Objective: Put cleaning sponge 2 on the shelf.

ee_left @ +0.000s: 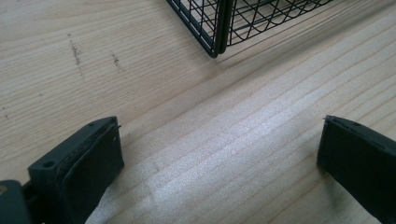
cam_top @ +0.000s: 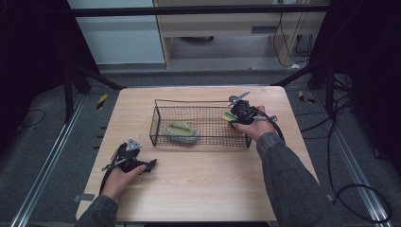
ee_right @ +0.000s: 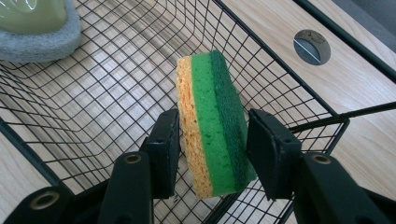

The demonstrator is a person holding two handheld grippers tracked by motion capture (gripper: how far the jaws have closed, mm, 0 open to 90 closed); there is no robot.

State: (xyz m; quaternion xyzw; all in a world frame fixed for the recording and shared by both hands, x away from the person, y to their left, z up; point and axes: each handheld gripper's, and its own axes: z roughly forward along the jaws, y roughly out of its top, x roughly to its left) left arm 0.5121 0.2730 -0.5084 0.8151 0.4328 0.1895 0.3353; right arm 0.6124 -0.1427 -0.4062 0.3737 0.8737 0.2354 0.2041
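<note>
A sponge (ee_right: 210, 126) with yellow, light green and dark green layers stands on edge between my right gripper's (ee_right: 212, 122) two pads, which touch its yellow and dark green faces. In the high view the sponge (cam_top: 229, 116) and right gripper (cam_top: 235, 115) hang over the right end of a black wire basket (cam_top: 156, 124). Inside the basket lies a grey-based scrubber with a pale green top (cam_top: 182, 132), also at the upper left of the right gripper view (ee_right: 32, 28). My left gripper (cam_top: 152, 164) rests low on the table at the front left, jaws wide open (ee_left: 219, 126) with only bare wood between them.
The wooden table (cam_top: 203, 189) has free room in front of the basket, whose near corner (ee_left: 219, 28) stands just beyond the left jaws. A round cable grommet (ee_right: 312, 46) sits in the table past the basket. Cables trail on the floor at the right.
</note>
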